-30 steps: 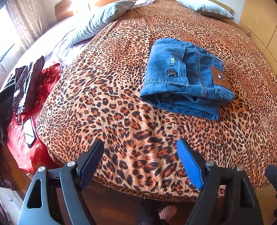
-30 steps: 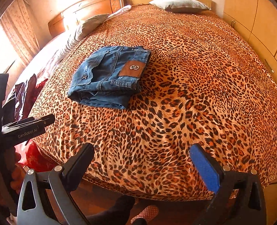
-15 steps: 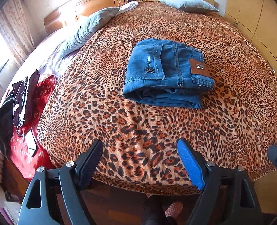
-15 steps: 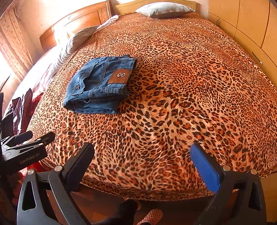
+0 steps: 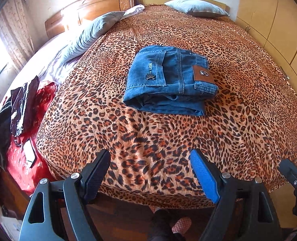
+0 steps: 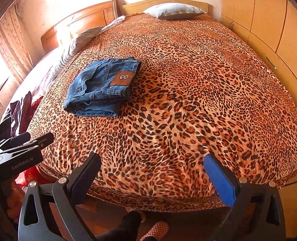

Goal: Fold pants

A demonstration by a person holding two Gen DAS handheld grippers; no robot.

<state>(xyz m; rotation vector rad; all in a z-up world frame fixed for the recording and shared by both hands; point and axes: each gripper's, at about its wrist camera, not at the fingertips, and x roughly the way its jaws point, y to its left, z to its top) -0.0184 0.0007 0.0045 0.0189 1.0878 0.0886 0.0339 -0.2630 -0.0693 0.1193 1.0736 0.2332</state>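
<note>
A pair of blue jeans (image 5: 169, 81) lies folded into a compact stack on the leopard-print bedspread (image 5: 148, 136), brown leather patch facing up. It also shows in the right wrist view (image 6: 102, 88), left of centre. My left gripper (image 5: 150, 160) is open and empty, held over the bed's near edge, well short of the jeans. My right gripper (image 6: 151, 164) is open and empty, also at the near edge, to the right of the jeans. The left gripper's body (image 6: 15, 154) shows at the left of the right wrist view.
Grey pillows (image 5: 196, 8) lie at the headboard. Red and dark clothes (image 5: 26, 120) are heaped at the bed's left side. Wooden wardrobe doors (image 6: 269, 20) line the right wall. A person's feet in slippers (image 6: 156, 229) stand on the floor below the bed edge.
Both grippers have pulled back and shifted slightly, so the folded jeans look smaller and farther off. The jeans have not moved on the bed. Both grippers stay open.
</note>
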